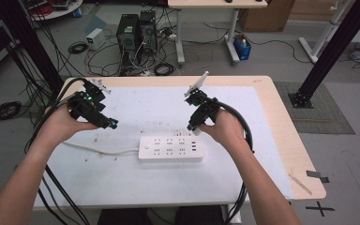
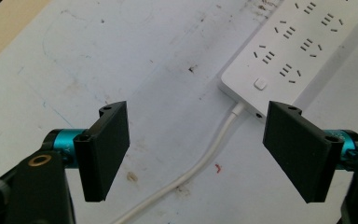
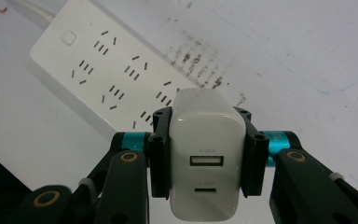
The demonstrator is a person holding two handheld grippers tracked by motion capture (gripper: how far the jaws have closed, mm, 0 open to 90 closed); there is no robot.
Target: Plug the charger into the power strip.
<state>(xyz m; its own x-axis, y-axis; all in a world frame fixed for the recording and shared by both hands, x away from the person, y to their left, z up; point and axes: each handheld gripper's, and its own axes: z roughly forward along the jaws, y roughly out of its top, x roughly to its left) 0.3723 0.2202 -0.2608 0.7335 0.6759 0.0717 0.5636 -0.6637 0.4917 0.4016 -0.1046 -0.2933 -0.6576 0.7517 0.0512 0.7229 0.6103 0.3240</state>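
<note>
Charger (image 3: 204,154) first: a white USB wall plug sits low in the middle of the right gripper view, clamped between the black jaws of the right gripper (image 3: 205,156), its two ports facing the camera. It looks like hard, glossy plastic, so I judge it light and stiff but a little slippery; the flat side faces where the pads now press seem the sound place to hold, since they leave the prong end free and keep it from twisting. The prongs themselves are hidden behind the body.

Beyond it, in the upper left of that view, lies the strip (image 3: 116,79), a white power strip with rows of sockets and a square button near its end. In the high view the strip (image 1: 170,148) rests flat at the centre of the table (image 1: 272,93), with the right gripper (image 1: 194,123) held just above its right end. Being a long rigid block on a smooth sheet, it may slide when the plug is pushed in.

Left gripper (image 2: 196,149) has its jaws apart and nothing between the pads; past them a white cord (image 2: 205,158) runs to the strip's end. In the high view the left gripper (image 1: 93,110) hangs at middle left, well apart from the strip.
</note>
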